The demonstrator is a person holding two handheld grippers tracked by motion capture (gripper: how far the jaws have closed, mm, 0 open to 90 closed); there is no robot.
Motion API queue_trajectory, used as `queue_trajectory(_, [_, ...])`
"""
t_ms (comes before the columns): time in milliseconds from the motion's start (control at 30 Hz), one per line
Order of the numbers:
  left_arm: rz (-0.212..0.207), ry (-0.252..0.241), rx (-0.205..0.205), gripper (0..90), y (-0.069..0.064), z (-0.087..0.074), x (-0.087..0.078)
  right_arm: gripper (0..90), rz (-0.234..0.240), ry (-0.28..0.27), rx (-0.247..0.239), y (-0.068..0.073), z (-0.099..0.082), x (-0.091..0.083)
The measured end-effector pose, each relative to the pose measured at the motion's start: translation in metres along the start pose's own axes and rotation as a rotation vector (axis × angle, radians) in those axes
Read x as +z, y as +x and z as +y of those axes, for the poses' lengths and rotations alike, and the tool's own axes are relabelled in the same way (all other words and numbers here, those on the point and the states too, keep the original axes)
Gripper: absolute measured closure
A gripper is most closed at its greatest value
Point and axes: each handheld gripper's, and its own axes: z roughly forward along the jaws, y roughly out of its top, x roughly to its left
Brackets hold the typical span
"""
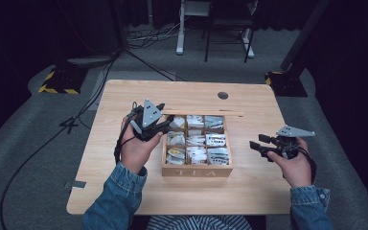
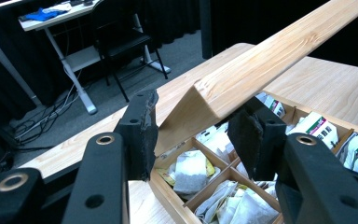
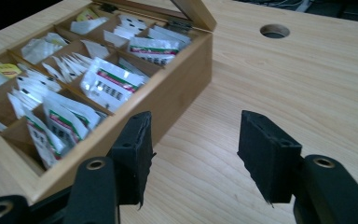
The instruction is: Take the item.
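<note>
A wooden tea box marked TEA stands mid-table, its compartments full of white tea bags. Its lid stands raised along the far side. My left gripper is at the lid's left end. In the left gripper view my left gripper is shut on the lid at its corner, above the box and its tea bags. My right gripper hovers to the right of the box, pointing towards it. In its own view the right gripper is open over bare wood beside the box.
The table has a round cable hole at the far right, also in the right gripper view as the hole. Beyond the far edge stand a desk frame and a chair, with cables on the floor.
</note>
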Motion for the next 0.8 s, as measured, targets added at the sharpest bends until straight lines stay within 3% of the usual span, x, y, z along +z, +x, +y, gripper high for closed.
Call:
queue_trajectory(267, [-0.003,0.007,0.004,52.9,0.0,0.0,-0.001,44.2,0.057,0.024,-0.033,0.023,0.017,0.006])
queue_trajectory(567, [-0.003,0.009,0.004,52.8,-0.001,0.0,-0.001,44.2,0.098,0.035,-0.034,0.035,0.025,0.016])
queue_trajectory(800, [-0.005,0.01,0.005,52.9,-0.001,0.0,-0.001,44.7,0.144,0.048,-0.063,0.049,0.031,0.025])
